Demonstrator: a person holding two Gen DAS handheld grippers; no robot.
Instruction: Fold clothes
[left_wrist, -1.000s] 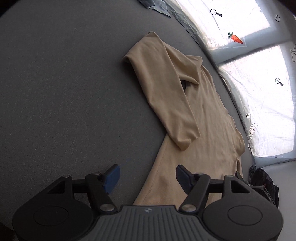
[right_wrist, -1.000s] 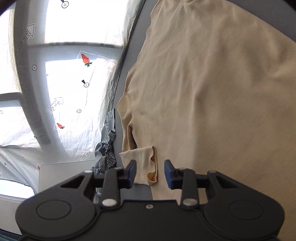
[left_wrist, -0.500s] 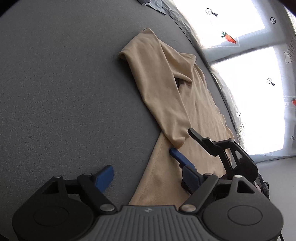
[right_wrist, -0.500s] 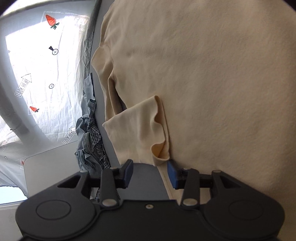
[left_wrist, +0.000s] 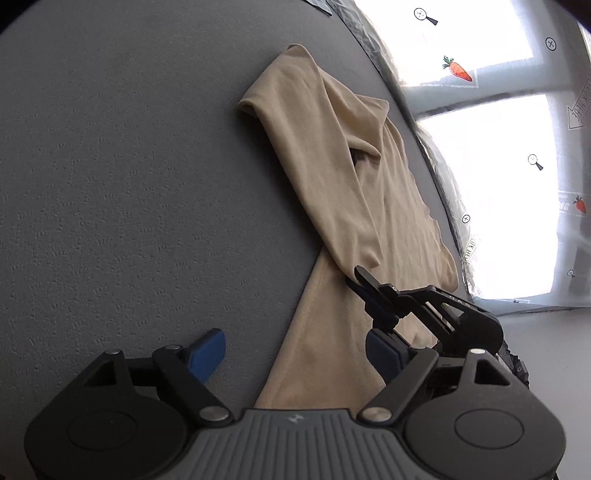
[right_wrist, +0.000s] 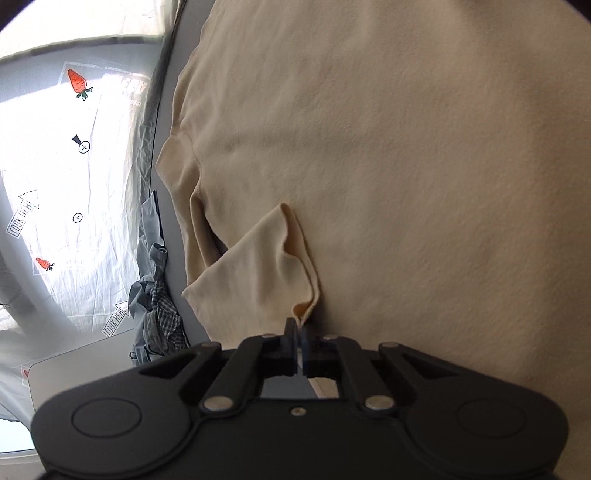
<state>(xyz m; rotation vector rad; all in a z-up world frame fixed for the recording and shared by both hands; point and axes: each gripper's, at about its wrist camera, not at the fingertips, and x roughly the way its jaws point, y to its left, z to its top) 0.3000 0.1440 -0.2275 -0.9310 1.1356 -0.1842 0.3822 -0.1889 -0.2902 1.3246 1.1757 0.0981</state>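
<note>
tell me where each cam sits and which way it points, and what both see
Left wrist: sits on the left gripper, angled down over the grey table at the beige top; its own jaws are open, and the right gripper shows beyond them.
Right wrist: sits on the right gripper, close above the top, facing the sleeve cuff it is shut on.
Shared: the top and the carrot-print sheet.

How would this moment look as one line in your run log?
task: fold clothes | right gripper: shut on sleeve cuff | left gripper: open, empty | beige shirt: flat on grey surface
</note>
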